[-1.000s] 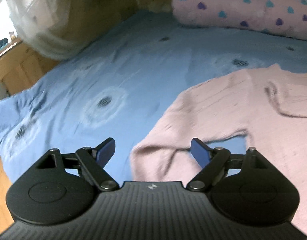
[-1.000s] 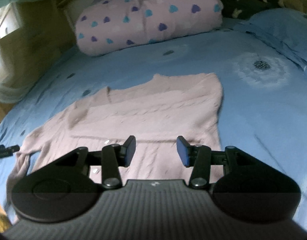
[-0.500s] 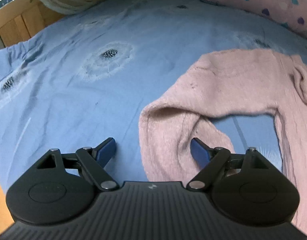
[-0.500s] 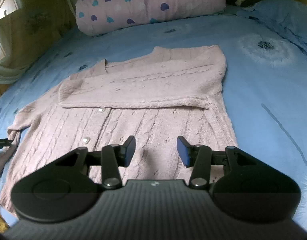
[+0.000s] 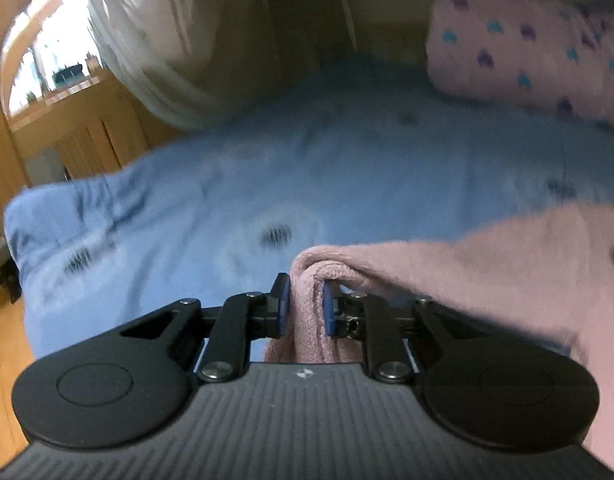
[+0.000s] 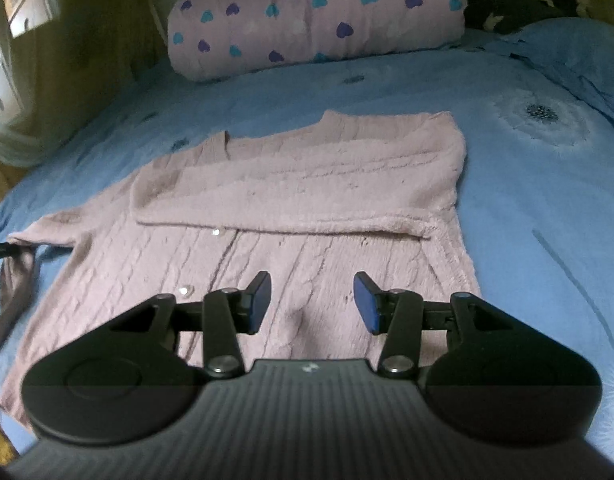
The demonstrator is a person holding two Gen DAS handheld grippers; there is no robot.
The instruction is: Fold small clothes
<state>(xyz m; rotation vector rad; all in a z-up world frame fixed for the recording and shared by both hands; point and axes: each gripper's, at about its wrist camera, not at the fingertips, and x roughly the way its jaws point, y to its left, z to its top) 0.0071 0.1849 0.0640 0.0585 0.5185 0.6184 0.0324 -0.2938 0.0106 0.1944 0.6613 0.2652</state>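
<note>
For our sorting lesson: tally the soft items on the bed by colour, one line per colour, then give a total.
Pink: 2, the cardigan and the heart-print bundle
Blue: 2, the bed sheet and the pillow
Dark: 1, a black item by the pillow, too dim to identify
Total: 5

A blue-sheeted bed [image 6: 527, 184] carries a pink cardigan [image 6: 307, 184] and heart-print pillow [image 6: 315, 16].

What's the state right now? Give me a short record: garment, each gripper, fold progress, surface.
garment: pink knit cardigan, spread front-up on the bed
left gripper: shut on the left sleeve, sleeve end raised
right gripper: open, over the cardigan's lower front, holding nothing
fold progress: one sleeve lies folded across the chest; left sleeve not yet folded in
surface: blue bedsheet
background: heart-print pillow
</note>
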